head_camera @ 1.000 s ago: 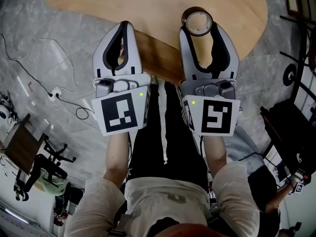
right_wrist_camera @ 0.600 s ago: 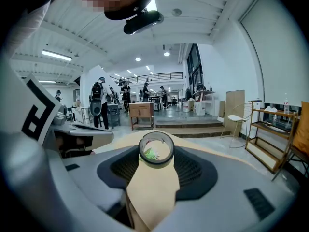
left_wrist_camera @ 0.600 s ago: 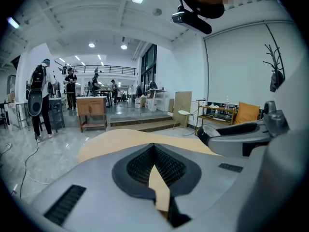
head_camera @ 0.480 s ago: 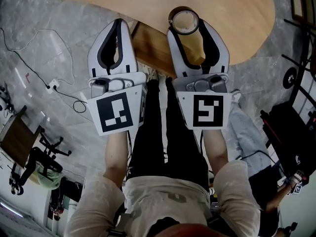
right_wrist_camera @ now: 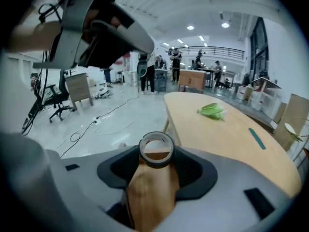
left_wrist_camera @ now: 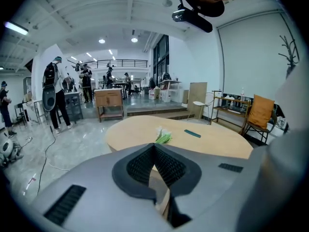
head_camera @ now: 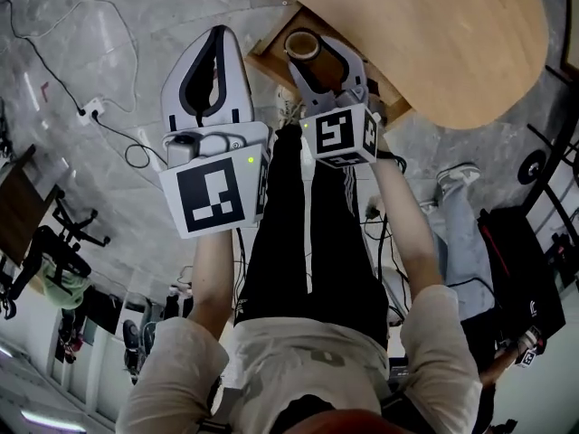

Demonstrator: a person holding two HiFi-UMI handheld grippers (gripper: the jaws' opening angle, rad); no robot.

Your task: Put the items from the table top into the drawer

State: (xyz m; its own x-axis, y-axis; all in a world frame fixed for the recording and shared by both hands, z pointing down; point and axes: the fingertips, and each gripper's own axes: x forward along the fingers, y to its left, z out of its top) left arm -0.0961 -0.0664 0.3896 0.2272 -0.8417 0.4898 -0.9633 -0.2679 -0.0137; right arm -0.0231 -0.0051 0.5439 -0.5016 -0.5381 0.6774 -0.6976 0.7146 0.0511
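A roll of dark tape (head_camera: 301,44) with a pale core sits between the jaws of my right gripper (head_camera: 308,52), which is shut on it. The roll hangs over the open wooden drawer (head_camera: 268,49) under the edge of the oval wooden table (head_camera: 443,43). In the right gripper view the tape roll (right_wrist_camera: 156,149) fills the gap of the right gripper (right_wrist_camera: 156,154), with brown wood below it. My left gripper (head_camera: 217,34) is shut and empty, over the floor left of the drawer. In the left gripper view the left gripper (left_wrist_camera: 154,148) has its pads pressed together. A green packet (left_wrist_camera: 163,138) and a teal strip (left_wrist_camera: 192,134) lie on the table.
The green packet (right_wrist_camera: 212,110) and the teal strip (right_wrist_camera: 256,138) also show on the table top (right_wrist_camera: 227,144) in the right gripper view. Cables and a power strip (head_camera: 89,112) lie on the grey floor to the left. Several people stand in the hall behind.
My right gripper has dropped with the tape roll from above the table's edge down to the open drawer and has rolled. The left gripper has shifted a little and sunk.
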